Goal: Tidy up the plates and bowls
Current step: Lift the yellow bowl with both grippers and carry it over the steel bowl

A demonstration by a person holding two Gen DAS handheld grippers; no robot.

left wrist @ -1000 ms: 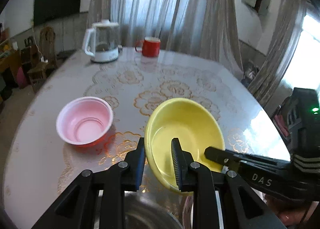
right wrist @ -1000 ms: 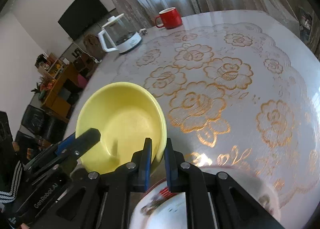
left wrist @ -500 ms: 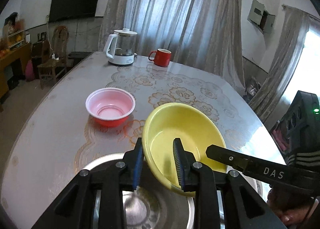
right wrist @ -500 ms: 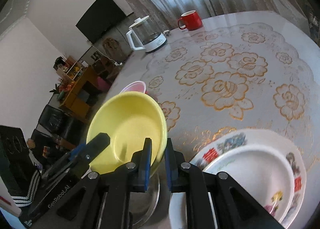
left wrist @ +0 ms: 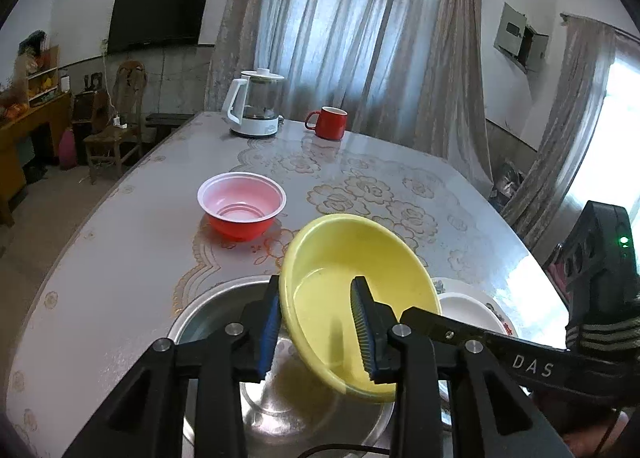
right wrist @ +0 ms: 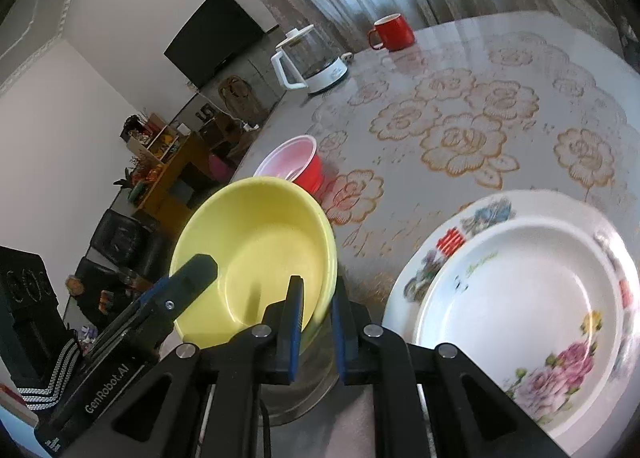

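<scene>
A yellow bowl (left wrist: 360,290) is held in the air by both grippers, above a steel basin (left wrist: 224,318) at the table's near edge. My left gripper (left wrist: 316,330) is shut on the bowl's left rim. My right gripper (right wrist: 316,318) is shut on its right rim; the bowl also shows in the right wrist view (right wrist: 256,258). A red bowl with a pale inside (left wrist: 242,204) stands on the table beyond the basin. A white flowered plate (right wrist: 528,306) lies to the right of the basin.
A white kettle (left wrist: 256,108) and a red mug (left wrist: 330,122) stand at the far end of the flowered table (left wrist: 380,186). A chair and wooden furniture stand off the table's left side.
Both grippers have pulled back toward the near edge with the yellow bowl. The steel basin and the flowered plate have come into view below it.
</scene>
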